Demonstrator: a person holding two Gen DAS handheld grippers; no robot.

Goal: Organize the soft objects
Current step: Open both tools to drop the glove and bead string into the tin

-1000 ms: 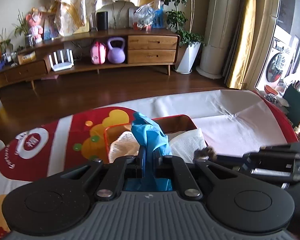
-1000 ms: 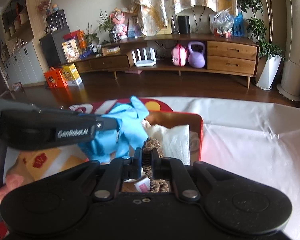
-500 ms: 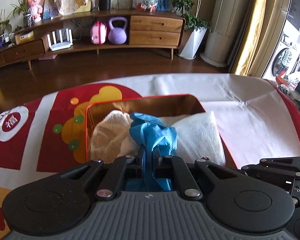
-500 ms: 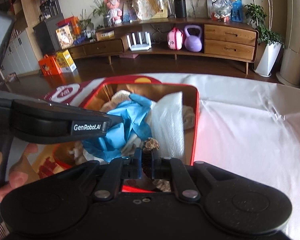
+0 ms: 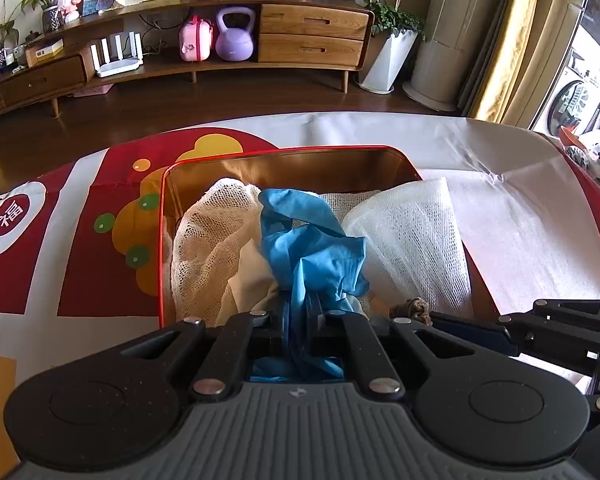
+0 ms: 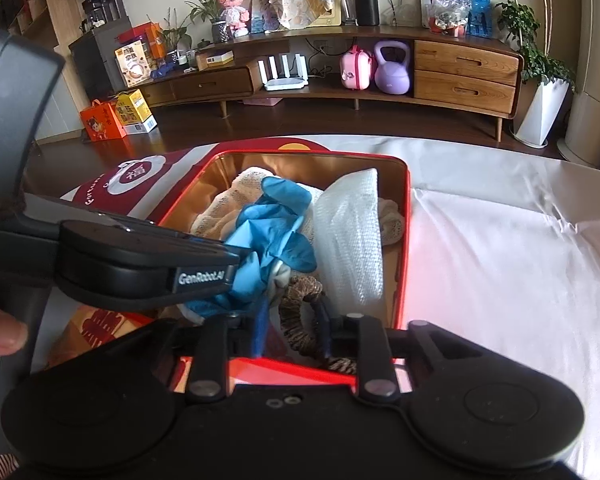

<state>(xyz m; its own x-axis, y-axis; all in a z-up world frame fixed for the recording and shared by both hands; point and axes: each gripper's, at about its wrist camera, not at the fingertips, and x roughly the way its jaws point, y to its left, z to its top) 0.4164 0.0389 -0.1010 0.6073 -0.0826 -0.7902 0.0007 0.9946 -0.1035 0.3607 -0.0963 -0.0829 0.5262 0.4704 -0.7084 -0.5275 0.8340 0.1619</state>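
a: pinching a crumpled blue rubber glove (image 5: pixel 312 252), the left tongs (image 5: pixel 300 316) hold it over the red tin (image 5: pixel 284 152), fingers pointing away.
b: right tongs (image 6: pixel 290 320) have just been opening, the braided brown hair tie (image 6: pixel 300 300) loose between them.

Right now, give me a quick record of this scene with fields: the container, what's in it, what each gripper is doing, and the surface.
container: red tin, open top, gold inside
contents: cream mesh cloth, white mesh cloth, both inside the tin
left gripper: shut on blue glove, glove bunched over the tin
right gripper: jaws have just been opening, brown scrunchie between them, loose, over the tin's near end
surface: white cover with a red printed sheet under the tin
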